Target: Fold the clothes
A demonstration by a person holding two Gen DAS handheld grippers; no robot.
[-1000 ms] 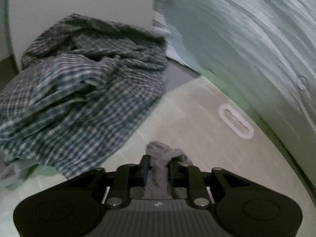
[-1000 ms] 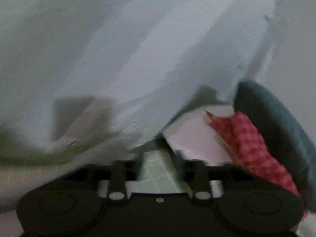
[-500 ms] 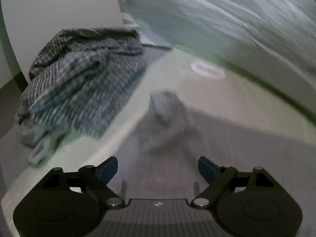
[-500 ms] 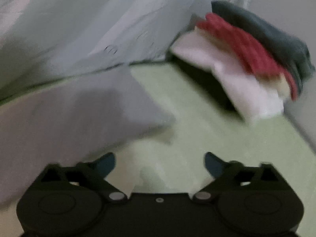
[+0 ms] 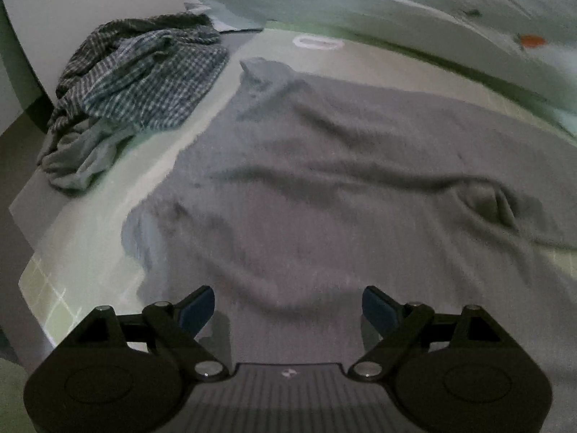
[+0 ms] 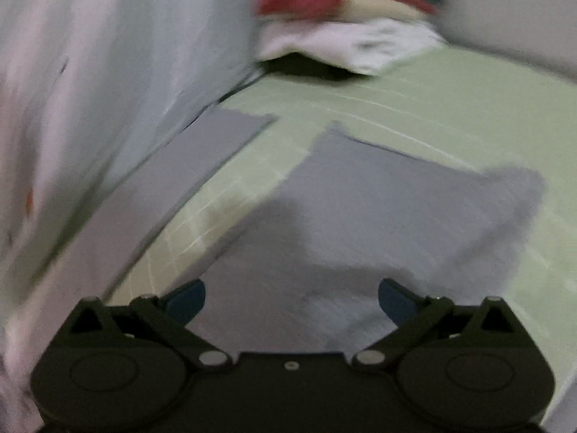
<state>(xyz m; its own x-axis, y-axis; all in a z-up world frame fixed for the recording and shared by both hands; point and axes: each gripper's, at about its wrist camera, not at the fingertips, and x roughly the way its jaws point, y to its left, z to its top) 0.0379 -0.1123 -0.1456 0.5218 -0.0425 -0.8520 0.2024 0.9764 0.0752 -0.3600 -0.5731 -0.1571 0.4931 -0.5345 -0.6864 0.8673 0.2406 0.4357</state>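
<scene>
A plain grey knit garment [image 5: 342, 187] lies spread out on the pale green gridded surface [image 5: 90, 223], its cloth mostly flat but crossed by long soft ridges and with a small bunched fold near its right edge. One narrow end reaches toward the far side, close to a small white oval ring [image 5: 316, 42] lying on the surface. In the right wrist view the same grey garment [image 6: 378, 216] shows a squarish flap with a raised corner and, beside it, a separate strip lying along the pale sheet at the left; this view is blurred, so whether that strip is a sleeve is hard to say.

The left hand-held gripper [image 5: 288, 306] hangs just over the near edge of the garment, fingers spread wide and holding nothing. The right hand-held gripper [image 6: 292, 297] is likewise spread apart and empty above the cloth.

A second ago the left one was clamped on a bunched tuft of the grey fabric; half a second ago both had already let go, and the garment now lies more fully laid out.

A crumpled blue-and-white checked shirt [image 5: 144, 68] sits in a heap at the far left, apart from the grey garment. A stack of folded clothes in white, cream, red and dark green [image 6: 349, 18] rests at the far end of the surface.
</scene>
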